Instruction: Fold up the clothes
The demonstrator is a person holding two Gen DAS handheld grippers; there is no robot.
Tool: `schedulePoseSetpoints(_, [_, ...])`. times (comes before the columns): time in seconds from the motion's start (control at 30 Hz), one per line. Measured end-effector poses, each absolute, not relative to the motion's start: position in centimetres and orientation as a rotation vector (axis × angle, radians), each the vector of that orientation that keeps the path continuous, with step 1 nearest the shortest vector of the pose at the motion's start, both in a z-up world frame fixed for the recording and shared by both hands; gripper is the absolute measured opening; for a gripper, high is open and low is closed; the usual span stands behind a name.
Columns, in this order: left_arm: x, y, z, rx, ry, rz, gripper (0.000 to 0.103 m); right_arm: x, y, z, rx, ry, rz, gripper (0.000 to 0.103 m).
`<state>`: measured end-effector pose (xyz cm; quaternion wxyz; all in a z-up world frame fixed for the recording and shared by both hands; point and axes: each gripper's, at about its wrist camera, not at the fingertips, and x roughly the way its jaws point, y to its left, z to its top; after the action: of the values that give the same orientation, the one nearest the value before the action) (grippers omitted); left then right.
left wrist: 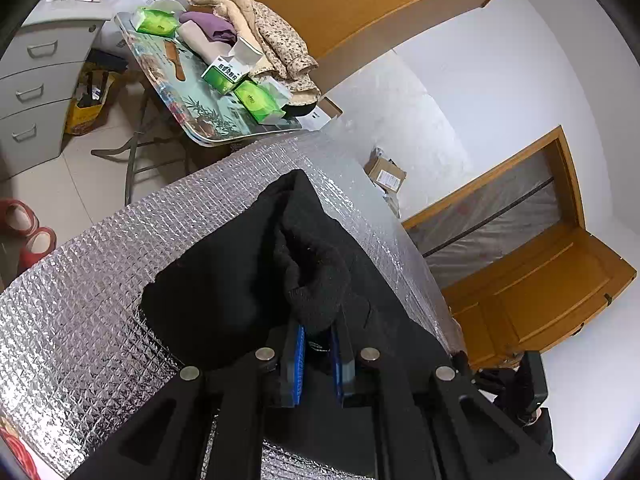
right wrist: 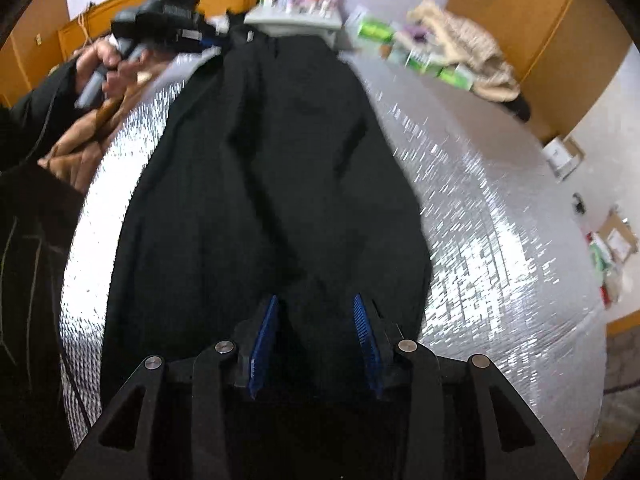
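A black garment [right wrist: 272, 184] lies stretched lengthwise on the silver quilted table cover [right wrist: 500, 240]. My left gripper [left wrist: 318, 330] is shut on a ribbed edge of the black garment [left wrist: 316, 280] and holds it bunched above the cover [left wrist: 80, 312]. In the right wrist view the left gripper [right wrist: 168, 12] shows at the garment's far end, held by a hand. My right gripper [right wrist: 316, 308] is open, its blue pads either side of the garment's near end, just above the cloth.
A brown garment [right wrist: 92, 136] lies at the cover's left edge. A folding tray table [left wrist: 208, 112] beyond the cover holds green packs, a box and folded clothes [left wrist: 256, 28]. Grey drawers [left wrist: 36, 88], red slippers [left wrist: 28, 232], cardboard boxes [left wrist: 386, 174] and wooden doors surround.
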<state>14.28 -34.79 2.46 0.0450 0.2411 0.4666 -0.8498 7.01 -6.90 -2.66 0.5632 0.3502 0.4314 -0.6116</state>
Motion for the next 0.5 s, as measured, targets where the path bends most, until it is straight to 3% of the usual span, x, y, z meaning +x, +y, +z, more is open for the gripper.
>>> schedulePoseSetpoints(0.03, [14.3,-34.8,2.5,0.737,1.425,-2.597,0.011,6.9,-6.9,-2.8,0.846,1.011,-1.436,0.032])
schedulePoseSetpoints(0.07, [14.3,-34.8,2.6,0.737,1.424,-2.597,0.011,6.9,-6.7,-2.7,0.854,0.996,-1.448,0.011])
schedulePoseSetpoints(0.1, [14.2,-34.9,2.8,0.737,1.419,-2.602,0.011,6.9,-6.5,-2.5,0.854,0.984,-1.461,0.003])
schedulePoseSetpoints(0.5, [13.4,-34.0,8.6,0.598,1.267,-2.785,0.011,12.3,-0.7,5.8,0.635,0.782,-1.624,0.003])
